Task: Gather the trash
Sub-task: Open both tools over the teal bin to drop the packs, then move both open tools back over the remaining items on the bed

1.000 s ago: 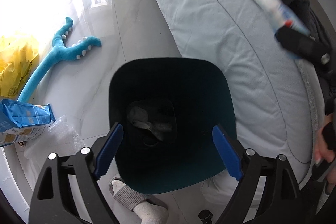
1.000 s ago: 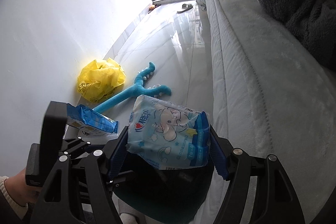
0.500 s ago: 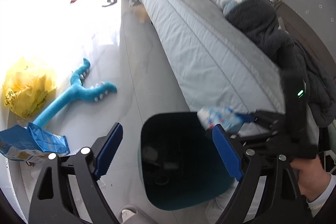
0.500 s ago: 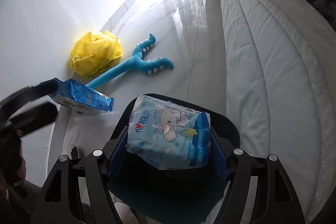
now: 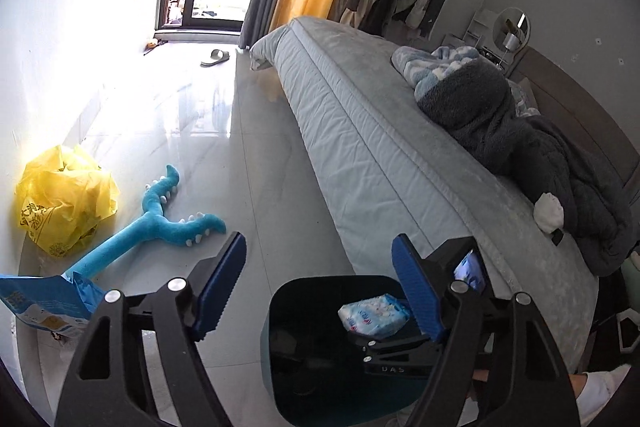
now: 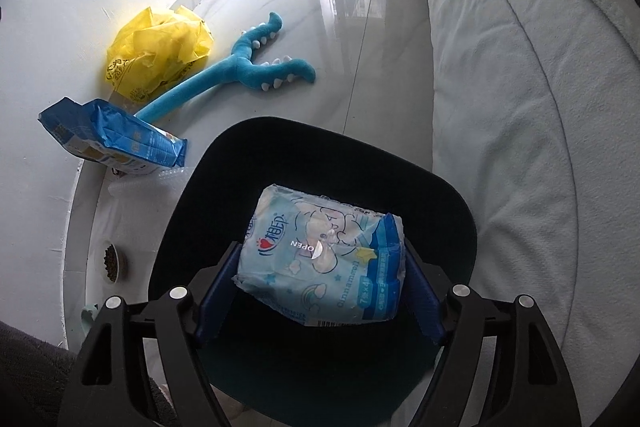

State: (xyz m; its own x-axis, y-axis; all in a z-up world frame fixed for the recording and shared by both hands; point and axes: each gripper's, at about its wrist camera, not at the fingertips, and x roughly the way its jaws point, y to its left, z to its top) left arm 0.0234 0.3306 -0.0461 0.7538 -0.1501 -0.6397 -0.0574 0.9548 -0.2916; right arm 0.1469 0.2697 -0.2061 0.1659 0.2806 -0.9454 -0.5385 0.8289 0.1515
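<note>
A light-blue tissue pack (image 6: 320, 259) sits between the blue pads of my right gripper (image 6: 320, 251), right over the mouth of the dark teal bin (image 6: 440, 195). The jaws are opening, and the pack still touches both pads. In the left wrist view the same pack (image 5: 374, 315) hangs above the bin (image 5: 280, 307). My left gripper (image 5: 318, 247) is raised above the floor beside the bin; its jaws are closing with nothing between them. A blue snack bag (image 6: 116, 139) and a crumpled yellow plastic bag (image 6: 156, 47) lie on the floor by the wall.
A blue plush toy (image 6: 240, 67) lies on the glossy floor between the bags and the bin. The bed (image 6: 520, 107) runs along the right, with dark blankets (image 5: 520, 147) on it. A small bowl of pellets (image 6: 110, 261) and clear bubble wrap (image 6: 140, 183) sit near the wall.
My left gripper has risen and tilted up from over the bin toward the room, its jaws a little narrower. My right gripper has come down with the tissue pack over the bin's mouth.
</note>
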